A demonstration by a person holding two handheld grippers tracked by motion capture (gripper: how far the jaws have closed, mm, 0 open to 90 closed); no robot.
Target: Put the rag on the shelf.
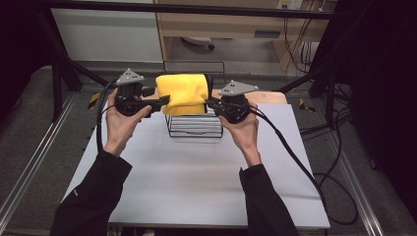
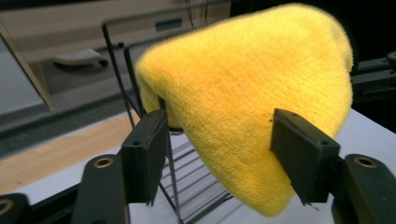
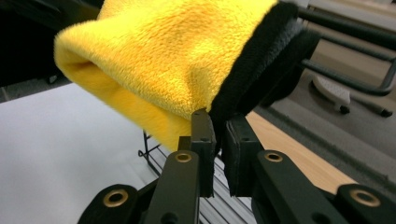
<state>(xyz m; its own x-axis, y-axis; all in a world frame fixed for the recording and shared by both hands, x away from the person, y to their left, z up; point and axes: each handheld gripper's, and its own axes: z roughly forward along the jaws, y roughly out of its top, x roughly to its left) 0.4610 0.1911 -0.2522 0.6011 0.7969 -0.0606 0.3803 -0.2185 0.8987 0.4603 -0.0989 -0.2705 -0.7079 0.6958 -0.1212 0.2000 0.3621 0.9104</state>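
Yellow cloth (image 2: 252, 102): right claw (image 3: 218, 135) pinches its black edge, left claw (image 2: 224, 154) gapes around it.

- Left gripper (image 2: 219, 154): its two black jaws rise from the lower edge and stand apart, with clear gaps to the cloth.
- Yellow cloth (image 2: 247, 93): fluffy, draped between and beyond the jaws; its lower tip hangs nearer the right-hand jaw.
- Wire rack (image 2: 122, 79): thin black rods stand behind the left-hand jaw, under the cloth.
- White table (image 2: 364, 133): lies beneath the jaws.
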